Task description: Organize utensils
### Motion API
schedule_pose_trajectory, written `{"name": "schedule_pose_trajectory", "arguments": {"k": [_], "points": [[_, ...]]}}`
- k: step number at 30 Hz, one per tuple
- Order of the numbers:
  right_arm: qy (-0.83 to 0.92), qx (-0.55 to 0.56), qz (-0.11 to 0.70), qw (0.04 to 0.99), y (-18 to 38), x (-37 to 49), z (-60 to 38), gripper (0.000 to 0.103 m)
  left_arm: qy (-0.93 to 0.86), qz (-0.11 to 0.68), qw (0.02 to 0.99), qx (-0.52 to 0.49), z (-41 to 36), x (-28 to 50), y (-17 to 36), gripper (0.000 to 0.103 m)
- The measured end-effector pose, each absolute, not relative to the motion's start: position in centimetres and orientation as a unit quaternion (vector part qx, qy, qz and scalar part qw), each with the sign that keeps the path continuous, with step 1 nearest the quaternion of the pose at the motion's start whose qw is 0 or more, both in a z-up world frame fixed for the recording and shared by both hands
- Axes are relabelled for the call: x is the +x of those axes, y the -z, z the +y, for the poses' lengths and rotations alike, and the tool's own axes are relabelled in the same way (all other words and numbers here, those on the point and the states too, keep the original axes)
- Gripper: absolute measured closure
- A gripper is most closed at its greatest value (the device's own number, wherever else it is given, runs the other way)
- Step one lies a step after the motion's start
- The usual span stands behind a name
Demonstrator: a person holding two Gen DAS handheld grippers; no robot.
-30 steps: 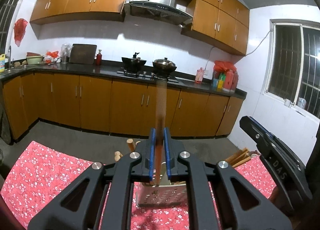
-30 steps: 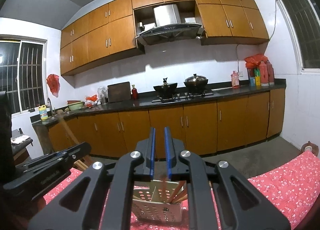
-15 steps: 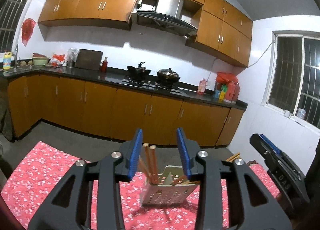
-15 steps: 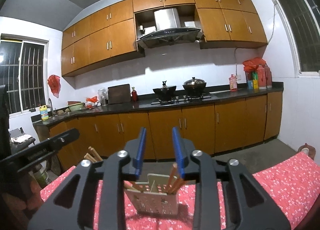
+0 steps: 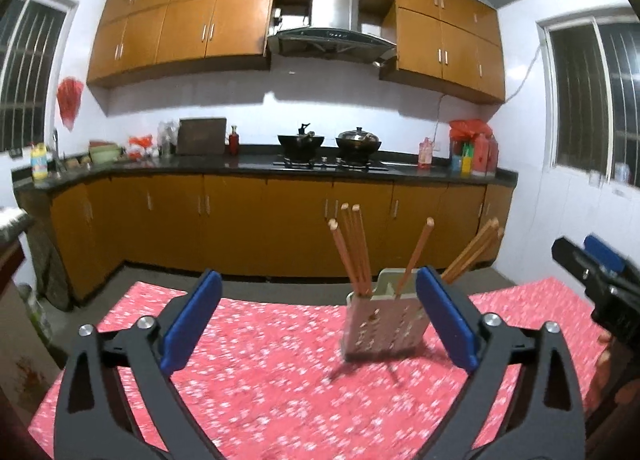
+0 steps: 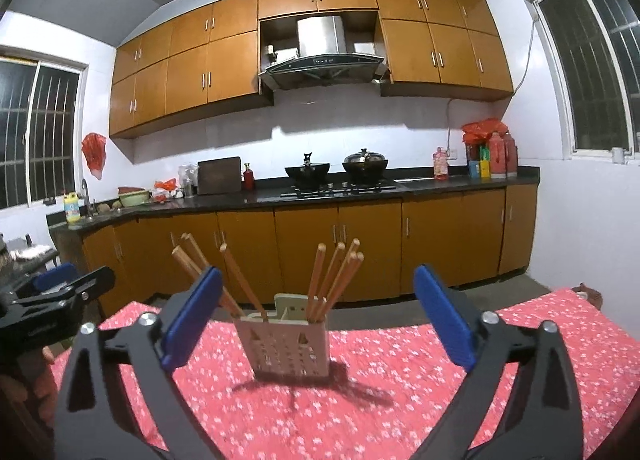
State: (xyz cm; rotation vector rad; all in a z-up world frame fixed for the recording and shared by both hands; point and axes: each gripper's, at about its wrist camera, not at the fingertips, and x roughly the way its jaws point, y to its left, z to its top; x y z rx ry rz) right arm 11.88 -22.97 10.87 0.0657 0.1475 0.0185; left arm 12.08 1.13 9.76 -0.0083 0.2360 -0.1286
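A pale perforated utensil holder (image 5: 382, 324) stands on the red flowered tablecloth (image 5: 256, 360); it also shows in the right wrist view (image 6: 289, 342). Several wooden chopsticks (image 5: 356, 252) stand upright or leaning in its compartments, also seen in the right wrist view (image 6: 336, 276). My left gripper (image 5: 316, 324) is wide open and empty, pulled back from the holder, which sits near its right finger. My right gripper (image 6: 316, 324) is wide open and empty, with the holder between and beyond its fingers. Each gripper shows at the edge of the other's view: the right one (image 5: 596, 272), the left one (image 6: 60, 296).
The table's far edge (image 5: 280, 292) drops to a grey floor. Beyond it run orange kitchen cabinets (image 6: 304, 248), a dark counter with two pots on a stove (image 6: 336, 176), bottles (image 6: 488, 156) at the right, and a sink corner (image 6: 84, 208) at the left.
The left gripper let go of a chopstick into the holder and opened wide. The right gripper also opened. Both have pulled back from the holder, which now looks farther away.
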Motion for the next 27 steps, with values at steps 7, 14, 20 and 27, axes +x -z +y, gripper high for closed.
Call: {"name": "schedule_pose_trajectory", "arguments": {"k": [7, 14, 20, 27], "points": [[-0.008, 0.037, 0.111, 0.993, -8.2, 9.0, -23.0, 0.004, 0.047, 0.128, 0.991, 0.003, 1.7, 8.7, -6.8, 0.002], [0.001, 0.040, 0.156, 0.987, -4.9, 7.0, -22.7, 0.004, 0.035, 0.145, 0.989, -0.004, 2.0, 6.9, -4.2, 0.002], [0.002, 0.017, 0.163, 0.986, -2.9, 5.4, -21.6, 0.004, 0.024, 0.149, 0.989, 0.003, 1.9, 5.8, -3.0, 0.002], [0.018, -0.019, 0.164, 0.986, -1.9, 5.0, -20.5, 0.004, 0.019, 0.162, 0.987, 0.014, 1.8, 5.6, -1.7, 0.002]]}}
